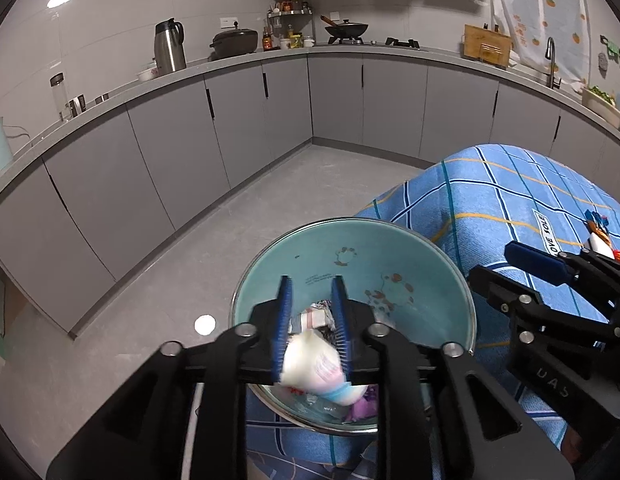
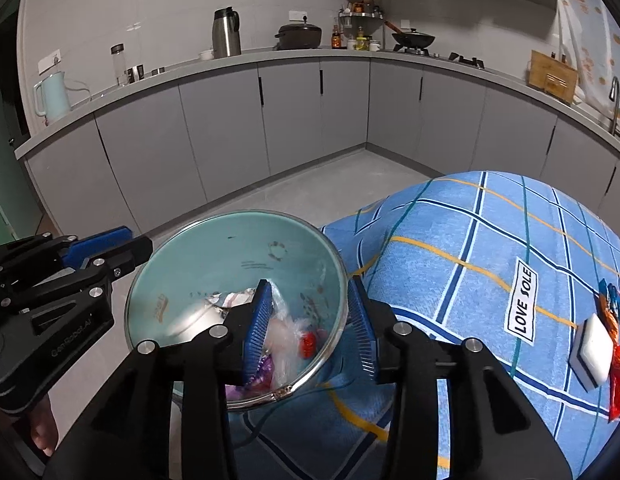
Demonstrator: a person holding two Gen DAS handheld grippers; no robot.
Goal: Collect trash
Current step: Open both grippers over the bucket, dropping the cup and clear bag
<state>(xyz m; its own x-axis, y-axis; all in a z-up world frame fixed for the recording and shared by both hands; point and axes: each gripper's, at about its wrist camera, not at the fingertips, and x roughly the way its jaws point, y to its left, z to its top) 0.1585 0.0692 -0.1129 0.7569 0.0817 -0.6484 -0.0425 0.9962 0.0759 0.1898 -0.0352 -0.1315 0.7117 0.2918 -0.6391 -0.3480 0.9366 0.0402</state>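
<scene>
A teal bowl (image 1: 410, 264) with a metal rim stands at the edge of a table with a blue checked cloth (image 1: 490, 192); it also shows in the right wrist view (image 2: 214, 256). It holds several wrappers (image 2: 286, 336). My left gripper (image 1: 312, 292) is over the bowl; a white and pink wrapper (image 1: 314, 364) sits blurred between the bases of its fingers. My right gripper (image 2: 310, 304) is open, with one finger inside the bowl and one outside its right rim. A white sponge (image 2: 594, 350) and orange wrappers (image 2: 618, 376) lie on the cloth at right.
Grey kitchen cabinets (image 1: 230, 128) run around the room with a kettle (image 1: 169, 46), pot and wok on the counter. Grey floor (image 1: 290, 200) lies left of the table. The right gripper's body shows at the right of the left wrist view (image 1: 550, 300).
</scene>
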